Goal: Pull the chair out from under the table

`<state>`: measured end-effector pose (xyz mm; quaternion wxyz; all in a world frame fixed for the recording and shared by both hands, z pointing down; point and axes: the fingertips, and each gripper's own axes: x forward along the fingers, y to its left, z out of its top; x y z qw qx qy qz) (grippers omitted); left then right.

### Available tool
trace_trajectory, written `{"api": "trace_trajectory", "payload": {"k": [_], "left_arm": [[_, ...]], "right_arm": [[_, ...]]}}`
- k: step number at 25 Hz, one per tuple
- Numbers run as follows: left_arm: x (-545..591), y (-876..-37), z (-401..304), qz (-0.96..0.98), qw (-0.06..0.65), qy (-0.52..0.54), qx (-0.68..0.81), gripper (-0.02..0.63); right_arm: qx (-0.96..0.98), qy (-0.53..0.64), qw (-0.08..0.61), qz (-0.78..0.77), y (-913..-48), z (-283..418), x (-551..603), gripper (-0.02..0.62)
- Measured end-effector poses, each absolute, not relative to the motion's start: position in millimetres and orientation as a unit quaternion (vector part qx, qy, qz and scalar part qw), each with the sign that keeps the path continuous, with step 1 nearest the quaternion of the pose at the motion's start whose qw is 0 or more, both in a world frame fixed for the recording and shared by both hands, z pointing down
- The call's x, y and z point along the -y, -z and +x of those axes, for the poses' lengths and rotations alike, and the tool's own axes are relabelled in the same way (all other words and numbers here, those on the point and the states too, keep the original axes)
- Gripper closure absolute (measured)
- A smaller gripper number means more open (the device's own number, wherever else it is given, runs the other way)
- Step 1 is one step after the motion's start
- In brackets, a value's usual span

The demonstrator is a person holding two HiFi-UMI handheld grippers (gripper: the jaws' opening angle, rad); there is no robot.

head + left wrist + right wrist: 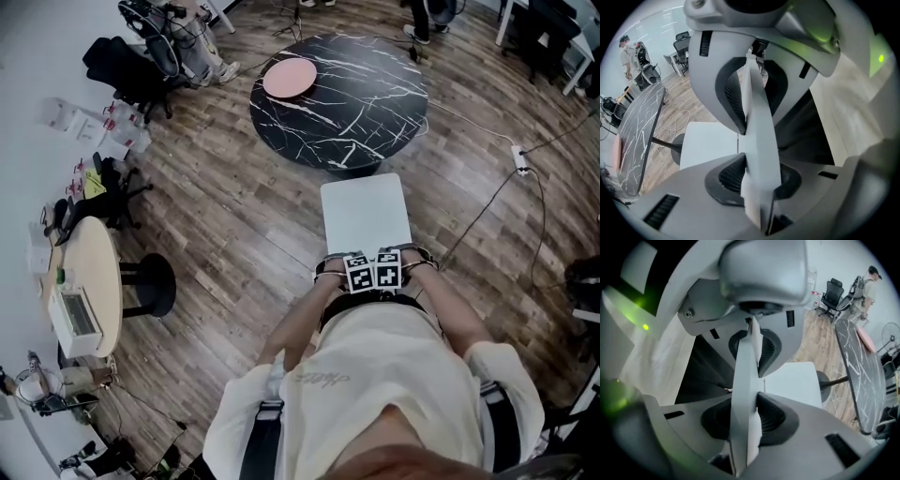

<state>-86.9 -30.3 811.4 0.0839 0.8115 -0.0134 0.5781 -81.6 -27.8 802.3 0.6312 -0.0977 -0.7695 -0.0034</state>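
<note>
Currently counted: one white chair [366, 214], two hand-held grippers, two round tables, one plate.

Counts, head view:
- Chair: one, with its square white seat [364, 202] facing up, on the wood floor [234, 216].
- Grippers: the left gripper [359, 274] and the right gripper [389, 270] are side by side, with their marker cubes touching or nearly so.
- Tables: one black round table [375, 112] with white veining, and one pale round table [98, 272] well apart from it at the left edge.
- Plate: one pink plate [289, 77], on the far left part of the black table.
- On the pale table there is one white box [75, 314].
- One power strip [520, 159] with its cable lies on the floor to the right.
- One person [869, 282] stands beyond the black table.

Chair relative to grippers:
- Both grippers sit at the near end of the chair, on the chair back [759, 126], and point steeply down.
- The seat reaches away from them toward the black table. Its far edge lies just at the table's near rim, and almost the whole seat is out in the open.

Gripper state:
- Left gripper view: the thin white chair back runs between the jaws, and the ribbed pads [733, 101] are clamped against it.
- Right gripper view: the same panel is pinched between this gripper's ribbed pads [771, 416], with the seat beyond.
</note>
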Motion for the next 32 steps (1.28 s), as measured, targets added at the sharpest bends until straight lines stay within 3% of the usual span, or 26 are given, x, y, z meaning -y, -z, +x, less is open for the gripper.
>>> {"api": "trace_trajectory", "payload": {"k": [32], "left_arm": [[-30.4,-809.1,-62.9,0.809,0.108,-0.576,0.052,0.512]], "right_arm": [[0.772,0.022,0.624,-0.118,-799.2,-58.0,-32.9,0.500]]}}
